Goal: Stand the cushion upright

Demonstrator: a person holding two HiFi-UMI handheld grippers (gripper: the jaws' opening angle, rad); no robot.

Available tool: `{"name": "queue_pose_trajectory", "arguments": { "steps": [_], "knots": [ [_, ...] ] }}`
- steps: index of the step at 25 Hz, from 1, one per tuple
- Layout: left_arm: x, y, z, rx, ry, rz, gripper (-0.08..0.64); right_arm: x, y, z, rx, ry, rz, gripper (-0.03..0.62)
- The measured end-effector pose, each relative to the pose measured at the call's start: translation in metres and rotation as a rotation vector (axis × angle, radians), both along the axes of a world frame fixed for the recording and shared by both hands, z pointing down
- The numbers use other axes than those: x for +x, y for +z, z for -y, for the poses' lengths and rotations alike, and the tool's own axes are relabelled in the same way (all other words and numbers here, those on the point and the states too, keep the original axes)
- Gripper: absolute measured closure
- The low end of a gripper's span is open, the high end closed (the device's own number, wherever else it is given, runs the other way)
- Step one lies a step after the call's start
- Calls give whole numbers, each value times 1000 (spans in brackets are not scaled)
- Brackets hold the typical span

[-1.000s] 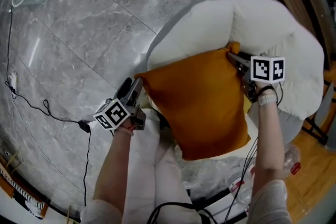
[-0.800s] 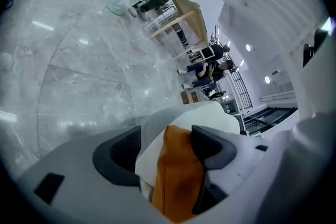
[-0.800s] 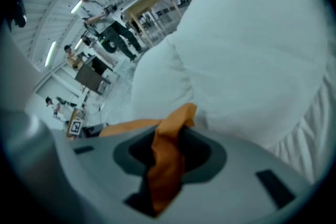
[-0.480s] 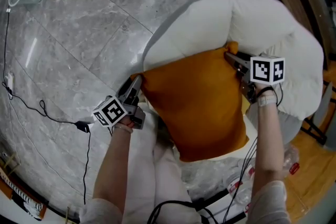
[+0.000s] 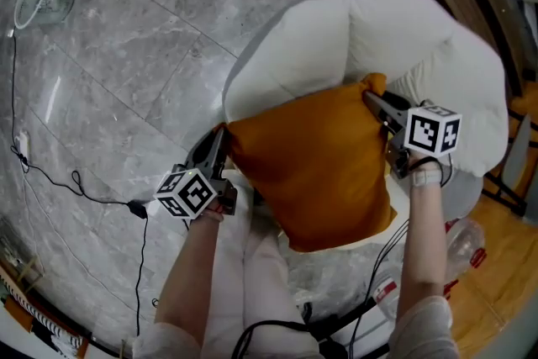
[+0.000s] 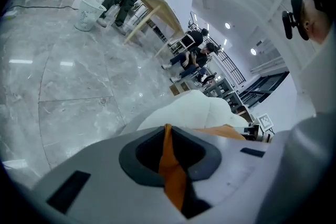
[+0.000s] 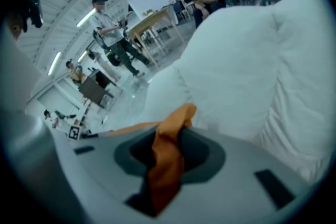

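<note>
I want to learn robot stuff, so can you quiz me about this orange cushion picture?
1. True or false: the orange cushion lies flat on the grey floor.
2. Which pinches a cushion corner: A only the left gripper, B only the right gripper, C both?
3. How many marker cubes show in the head view?
Key: 1 false, it is held against the white seat. 2 C; the left gripper's jaws have just been closing on its corner. 3 two.
</note>
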State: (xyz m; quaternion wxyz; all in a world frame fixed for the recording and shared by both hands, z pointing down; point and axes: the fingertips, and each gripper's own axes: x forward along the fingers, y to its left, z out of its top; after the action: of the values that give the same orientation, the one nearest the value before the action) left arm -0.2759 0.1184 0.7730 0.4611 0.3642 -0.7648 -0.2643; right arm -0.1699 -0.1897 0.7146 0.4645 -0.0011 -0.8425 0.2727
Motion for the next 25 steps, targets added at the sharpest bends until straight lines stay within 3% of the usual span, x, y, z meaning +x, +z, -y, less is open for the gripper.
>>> {"name": "queue_pose_trajectory", "arguments": {
  "steps": [4,25],
  "knots": [
    [4,-28,10,21,-19,2,502,17,-36,1,21,64,63,477],
    [23,-119,75,59,118,25,503,120,-167,4,169,393,223,485]
  ]
}}
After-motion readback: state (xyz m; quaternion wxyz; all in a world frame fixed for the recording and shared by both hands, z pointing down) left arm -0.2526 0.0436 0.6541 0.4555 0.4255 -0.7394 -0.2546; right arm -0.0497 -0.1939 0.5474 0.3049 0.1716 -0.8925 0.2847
